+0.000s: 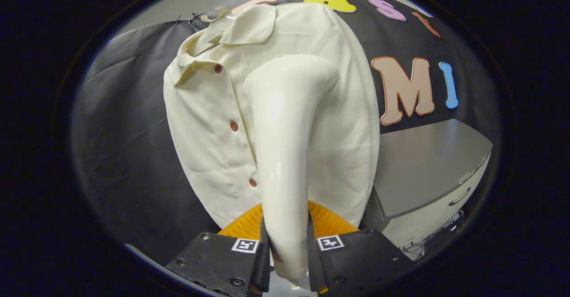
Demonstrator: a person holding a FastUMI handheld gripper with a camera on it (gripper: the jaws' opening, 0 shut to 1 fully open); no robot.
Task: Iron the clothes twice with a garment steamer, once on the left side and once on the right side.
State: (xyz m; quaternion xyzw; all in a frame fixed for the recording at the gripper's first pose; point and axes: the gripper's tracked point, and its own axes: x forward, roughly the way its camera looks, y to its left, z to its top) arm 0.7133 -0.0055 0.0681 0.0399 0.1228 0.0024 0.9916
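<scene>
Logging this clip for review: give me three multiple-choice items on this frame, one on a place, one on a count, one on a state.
1. Where is the garment steamer?
A. Between the fingers of the hand-held gripper
B. On the grey cabinet
C. Behind the shirt

2. How many reddish buttons show on the shirt?
A. One
B. Three
C. Six

3. How is the shirt's front?
A. Buttoned shut
B. Hanging wide open
C. Folded flat

Answers:
1. A, both fingers press the steamer's handle, its head reaching up in front of the shirt.
2. B, three show down the placket beside the steamer.
3. A, the placket lies closed under the collar.
</scene>
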